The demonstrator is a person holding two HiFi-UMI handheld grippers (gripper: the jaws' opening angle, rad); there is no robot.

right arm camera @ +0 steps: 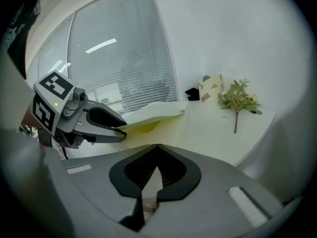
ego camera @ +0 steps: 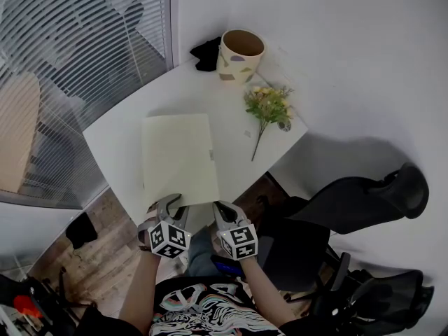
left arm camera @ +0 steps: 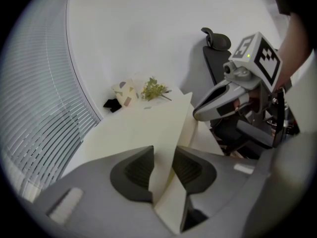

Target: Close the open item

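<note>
Folder [ego camera: 180, 156], pale yellow, one. It lay on the near half of the white table [ego camera: 119, 135], close to the person.

Head view: the long axis ran from the near edge away toward the cup [ego camera: 240, 54] and flowers [ego camera: 269, 107] at the far end, slightly slanted. A short edge faced the person. From above the cover looked almost flat. The left claw [ego camera: 169, 205] sat at that near edge, left of its middle. The right claw [ego camera: 218, 207] was just beside the near right corner, apart from the left one.

Left claw view: the cover [left arm camera: 143, 128] passed between the jaws, which were clamped on it. Its free long edge stood raised on the right, with the lower leaf [left arm camera: 199, 129] showing beneath. The hinge was judged to lie on the left, toward the blind [left arm camera: 44, 113].

Right claw view: the jaws were together with nothing between them, aimed over the table beside the folder. The left claw [right arm camera: 121, 128] showed side-on, pinching the lifted cover [right arm camera: 153, 110]. The yellow inside was exposed, its mouth opening toward this claw.

Step, as judged: closing was under way, with the cover held part-raised. The next move called for lowering the left claw until the cover met the lower leaf with edges matched, then letting go. The right claw was free to press the cover flat.
</note>
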